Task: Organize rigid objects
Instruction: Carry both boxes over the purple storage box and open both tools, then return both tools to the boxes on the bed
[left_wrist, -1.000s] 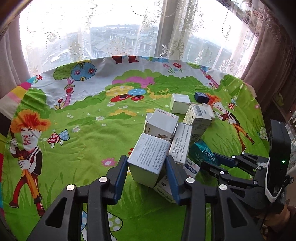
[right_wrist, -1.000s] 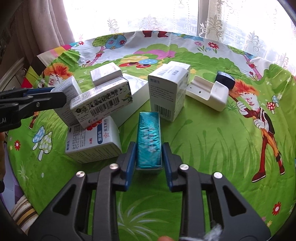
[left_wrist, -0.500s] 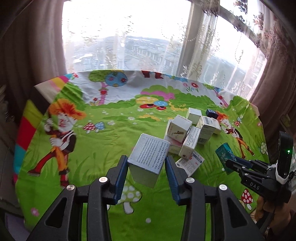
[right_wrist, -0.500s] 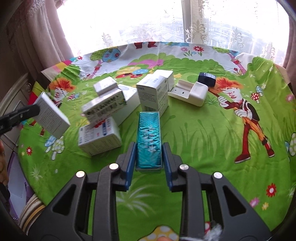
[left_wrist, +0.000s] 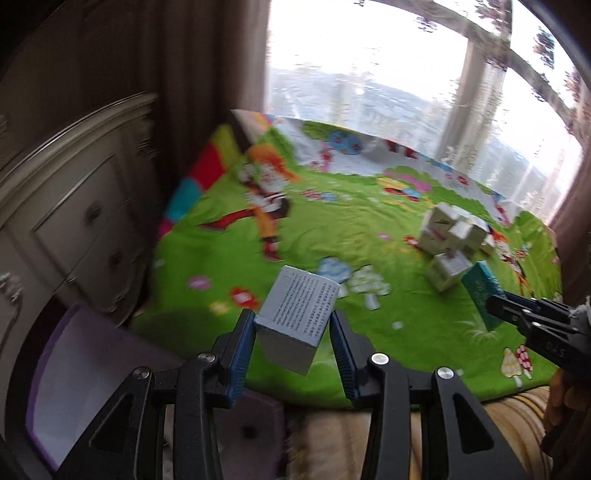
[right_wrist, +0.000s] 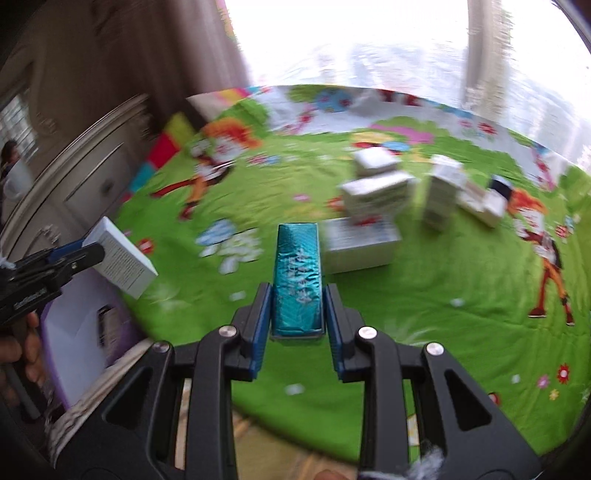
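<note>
My left gripper (left_wrist: 293, 339) is shut on a white printed box (left_wrist: 297, 317), held in the air over the table's near left edge. That box (right_wrist: 123, 260) and the left gripper (right_wrist: 79, 254) also show at the left of the right wrist view. My right gripper (right_wrist: 297, 314) is shut on a long teal box (right_wrist: 298, 280), lifted above the green cartoon tablecloth (right_wrist: 461, 280). In the left wrist view the teal box (left_wrist: 482, 295) pokes out of the right gripper (left_wrist: 495, 308) at the right. A pile of white boxes (right_wrist: 376, 206) lies on the cloth beyond.
A purple-rimmed bin (left_wrist: 85, 373) sits on the floor below the table's left edge, also seen as the bin (right_wrist: 81, 332) in the right wrist view. A cream drawer cabinet (left_wrist: 70, 221) stands at the left. Curtains and a bright window (left_wrist: 369, 74) lie behind the table.
Both grippers have swung left and back from the pile with their boxes held. The cabinet and the purple bin have come into view, and the pile now looks smaller and farther right.
</note>
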